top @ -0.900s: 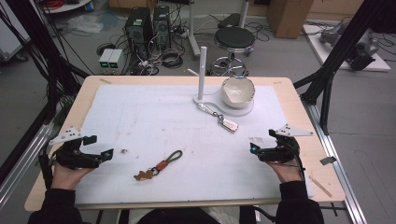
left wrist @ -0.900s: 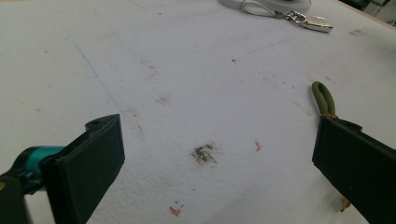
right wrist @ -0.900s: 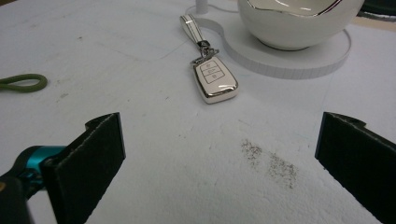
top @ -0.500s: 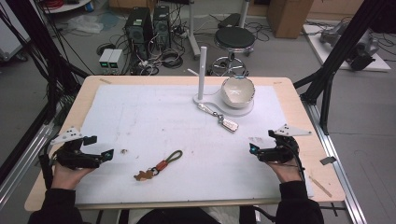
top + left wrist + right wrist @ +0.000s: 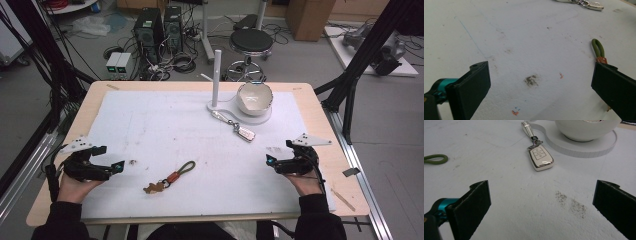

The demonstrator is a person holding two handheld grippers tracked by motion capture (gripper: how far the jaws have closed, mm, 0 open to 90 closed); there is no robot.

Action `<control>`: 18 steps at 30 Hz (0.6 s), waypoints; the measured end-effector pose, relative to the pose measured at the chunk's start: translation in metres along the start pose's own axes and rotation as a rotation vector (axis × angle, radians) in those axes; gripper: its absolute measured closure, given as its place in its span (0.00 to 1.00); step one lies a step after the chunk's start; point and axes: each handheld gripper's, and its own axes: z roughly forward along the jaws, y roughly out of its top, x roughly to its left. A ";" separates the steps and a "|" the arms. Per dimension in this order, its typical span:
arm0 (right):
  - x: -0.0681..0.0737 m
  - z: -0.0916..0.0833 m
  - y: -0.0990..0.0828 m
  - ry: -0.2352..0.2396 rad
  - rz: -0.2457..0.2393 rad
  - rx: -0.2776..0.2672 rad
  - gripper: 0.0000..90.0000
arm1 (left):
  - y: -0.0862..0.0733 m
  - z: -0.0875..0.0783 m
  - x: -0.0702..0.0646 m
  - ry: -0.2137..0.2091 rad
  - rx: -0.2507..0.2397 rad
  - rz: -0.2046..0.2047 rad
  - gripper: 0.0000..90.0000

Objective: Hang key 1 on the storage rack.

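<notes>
In the high view, the left gripper [image 5: 118, 166] is resting near the left edge of the desk [image 5: 310, 100], on the white mat [image 5: 165, 120], with its fingers standing apart and nothing between them. The right gripper [image 5: 270, 161] is sitting near the right edge, its fingers also apart and empty. A green-looped keyring [image 5: 172, 177] is lying on the mat just to the right of the left gripper, nearer the front edge, apart from both grippers. Farther back, a white key fob [image 5: 245, 132] is lying flat, its strap running toward the base of a white post [image 5: 216, 75] that is standing upright. A white bowl [image 5: 254, 97] is sitting just right of the post.

In the left gripper view, the two black fingers [image 5: 471, 87] are standing wide apart over bare mat [image 5: 524, 37], gripping nothing. The keyring's green loop [image 5: 598, 47] is showing just above the right-hand finger, lying on the mat and partly hidden behind it; whether it is touching the finger I cannot tell. The fob [image 5: 594, 4] is lying far off at the top edge.

In the right gripper view, the fingers [image 5: 472, 205] are likewise spread wide over the mat [image 5: 499, 145], holding nothing. The fob [image 5: 540, 157] is lying ahead of them, well apart, button side up, its strap leading away. The bowl [image 5: 586, 127] is sitting on a round white base [image 5: 584, 148] beyond it. The green loop [image 5: 435, 159] is lying at the left edge.
</notes>
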 end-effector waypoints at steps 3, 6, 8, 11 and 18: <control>0.000 0.001 0.000 0.001 0.004 0.007 0.01 | 0.002 0.001 -0.002 -0.003 0.000 0.004 0.03; 0.001 0.002 -0.001 0.002 -0.002 0.013 0.01 | 0.006 0.003 -0.009 -0.008 0.005 0.022 0.03; 0.001 0.003 -0.001 0.003 -0.003 0.017 0.01 | 0.008 0.004 -0.012 -0.012 0.009 0.032 0.03; 0.001 0.003 -0.001 0.006 -0.006 0.018 0.01 | 0.011 0.005 -0.016 -0.019 0.011 0.050 0.03; 0.002 0.004 -0.001 0.008 -0.005 0.033 0.01 | 0.019 0.013 -0.028 -0.045 0.041 0.078 0.03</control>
